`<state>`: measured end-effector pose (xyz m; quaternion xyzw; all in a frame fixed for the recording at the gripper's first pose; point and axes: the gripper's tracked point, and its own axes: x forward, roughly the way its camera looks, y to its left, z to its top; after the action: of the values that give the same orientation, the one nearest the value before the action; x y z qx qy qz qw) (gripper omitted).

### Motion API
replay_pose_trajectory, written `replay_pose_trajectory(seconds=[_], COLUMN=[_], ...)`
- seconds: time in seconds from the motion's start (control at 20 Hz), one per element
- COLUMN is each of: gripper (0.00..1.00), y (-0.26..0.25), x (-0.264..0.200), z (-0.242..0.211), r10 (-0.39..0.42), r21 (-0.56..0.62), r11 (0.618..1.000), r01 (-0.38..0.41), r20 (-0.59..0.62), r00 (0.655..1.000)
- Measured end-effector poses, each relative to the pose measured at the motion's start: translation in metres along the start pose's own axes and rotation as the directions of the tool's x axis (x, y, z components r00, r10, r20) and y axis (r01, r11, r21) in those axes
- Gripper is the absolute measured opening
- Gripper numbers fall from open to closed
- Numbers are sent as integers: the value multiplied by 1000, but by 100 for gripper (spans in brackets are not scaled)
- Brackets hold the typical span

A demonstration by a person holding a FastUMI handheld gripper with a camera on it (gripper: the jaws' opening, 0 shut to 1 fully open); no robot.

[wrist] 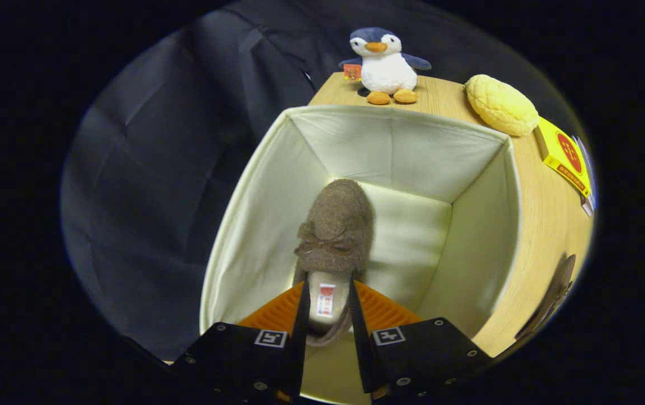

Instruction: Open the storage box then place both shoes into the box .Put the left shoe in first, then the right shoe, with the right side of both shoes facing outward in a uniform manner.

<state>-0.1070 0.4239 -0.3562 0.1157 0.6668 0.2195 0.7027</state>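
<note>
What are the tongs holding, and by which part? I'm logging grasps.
The tongs are shut on the brown shoe, pinching its heel end, toe pointing into the open storage box.

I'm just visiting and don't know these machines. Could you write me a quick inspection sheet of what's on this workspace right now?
Surface: wooden table, light grain, carrying the box and some clutter.
Job's things: cream fabric storage box, open at the top; one brown fuzzy shoe with a bow, toe pointing into the box, heel between the fingers.
Clutter: plush penguin standing beyond the box; yellow bun-shaped toy beside it; yellow packet at the table's edge.
Grippers: gripper shut on the shoe, both fingers pressing its heel sides, held over the box's opening.
Cables: nothing seen.
Surroundings: dark cloth wall behind and beside the table.
</note>
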Motion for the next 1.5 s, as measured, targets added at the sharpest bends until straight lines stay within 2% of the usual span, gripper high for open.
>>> replay_pose_trajectory(seconds=[0.15, 0.3, 0.45, 0.6, 0.7, 1.15, 1.5], gripper=[47, 59, 70, 89, 94, 96, 94], y=[12, -9, -48, -98, -129, -283, -375], x=[-47, -87, -117, -136, -147, -181, -189], z=[0, 2, 4, -3, -10, -75, -122], r10=[121, 156, 125, 62, 19, -175, -293], r21=[-13, -22, -21, 11, 48, 195, 259], r11=[993, 988, 992, 998, 998, 973, 939], r01=[-120, -154, -123, -67, -33, 120, 227], r20=[53, 129, 204, 253, 273, 295, 252], r00=[991, 979, 971, 966, 962, 939, 922])
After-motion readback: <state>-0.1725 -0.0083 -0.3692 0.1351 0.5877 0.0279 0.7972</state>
